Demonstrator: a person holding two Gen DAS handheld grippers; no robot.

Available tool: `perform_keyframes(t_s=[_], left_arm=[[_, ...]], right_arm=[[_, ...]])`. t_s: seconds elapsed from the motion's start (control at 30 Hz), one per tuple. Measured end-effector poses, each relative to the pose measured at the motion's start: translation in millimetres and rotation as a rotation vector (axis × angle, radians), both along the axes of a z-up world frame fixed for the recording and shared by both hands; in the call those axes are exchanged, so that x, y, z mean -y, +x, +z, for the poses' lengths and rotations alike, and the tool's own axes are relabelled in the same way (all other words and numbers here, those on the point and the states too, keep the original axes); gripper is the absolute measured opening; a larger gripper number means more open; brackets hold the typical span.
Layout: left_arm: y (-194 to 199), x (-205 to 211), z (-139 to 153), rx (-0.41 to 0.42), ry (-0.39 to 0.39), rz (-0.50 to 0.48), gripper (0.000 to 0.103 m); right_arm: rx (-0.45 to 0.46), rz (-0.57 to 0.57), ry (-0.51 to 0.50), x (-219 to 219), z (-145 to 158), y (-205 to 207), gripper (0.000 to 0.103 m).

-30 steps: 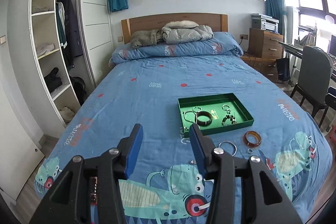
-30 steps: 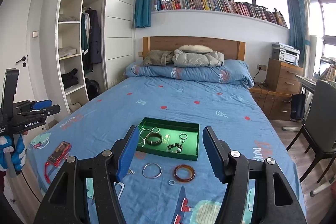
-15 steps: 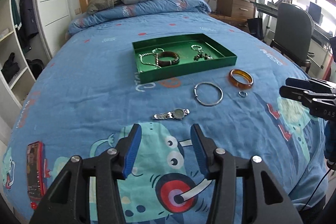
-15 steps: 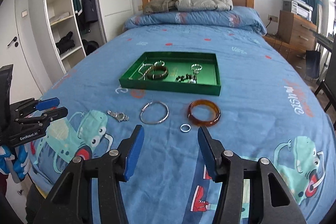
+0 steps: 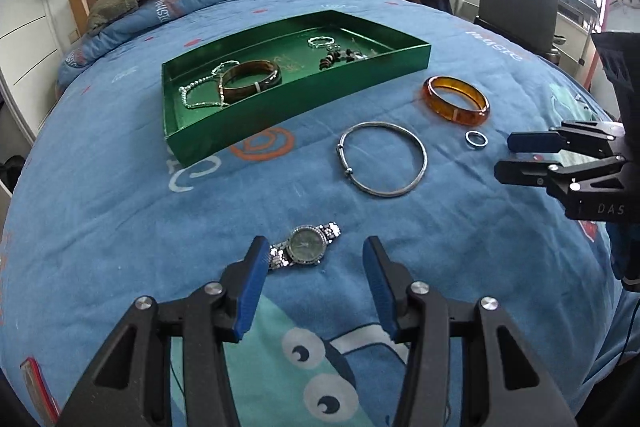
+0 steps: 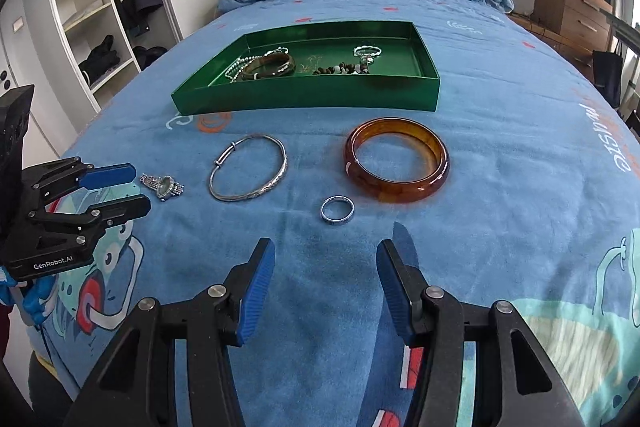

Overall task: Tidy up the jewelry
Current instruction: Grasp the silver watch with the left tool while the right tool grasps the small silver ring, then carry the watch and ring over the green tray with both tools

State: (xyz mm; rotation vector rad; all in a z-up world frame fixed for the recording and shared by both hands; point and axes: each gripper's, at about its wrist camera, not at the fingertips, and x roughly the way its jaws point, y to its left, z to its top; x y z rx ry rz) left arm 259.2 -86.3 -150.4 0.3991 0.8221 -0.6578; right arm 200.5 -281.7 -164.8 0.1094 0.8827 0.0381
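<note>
Lying on the blue bedspread (image 5: 100,219), the watch (image 5: 306,248) sat just ahead of the left gripper (image 5: 316,259), its strap running crosswise between the spread, empty jaws, one end by the left pad. Farther ahead lay the silver bangle (image 5: 382,159), and beyond it the green tray (image 5: 300,103) already carrying several pieces. The right gripper (image 6: 326,267), whose jaws had just been closing with nothing between them, stood moderately apart, the small ring (image 6: 338,209) close ahead of it and the amber bangle (image 6: 397,161) behind that to its right. Each hand seemed nearest its own piece.
</note>
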Motion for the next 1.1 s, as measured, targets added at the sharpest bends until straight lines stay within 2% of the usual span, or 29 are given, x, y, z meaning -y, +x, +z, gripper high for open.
perform_keyframes(t_s=[0.13,0.27,0.33,0.4,0.5,0.57,0.87,1.1], left_arm=[[12,6,-14,0.005,0.044,-0.023,0.047],[13,4,-16,0.008,0.031,-0.026,0.045],[10,4,-18,0.012,0.030,-0.029,0.041],[7,4,-19,0.004,0.023,-0.034,0.029],[3,6,-20,0.004,0.016,-0.029,0.023],[2,5,-20,0.003,0.004,-0.010,0.023],[0,-1,-18,-0.013,-0.073,0.066,0.022],[-4,-9,-13,-0.031,-0.133,0.087,0.022]], right_arm=[[0.000,-0.013,0.001,2,-4,5,0.052],[0.012,-0.020,-0.009,2,-5,10,0.046],[0.013,-0.023,-0.012,1,-7,14,0.043],[0.017,-0.021,-0.016,-2,-8,18,0.041],[0.018,-0.009,-0.052,-9,-9,22,0.031],[0.016,-0.006,-0.074,-12,-10,24,0.021],[0.017,-0.001,-0.109,-17,-10,23,0.021],[0.016,-0.003,-0.105,-20,-7,19,0.020]])
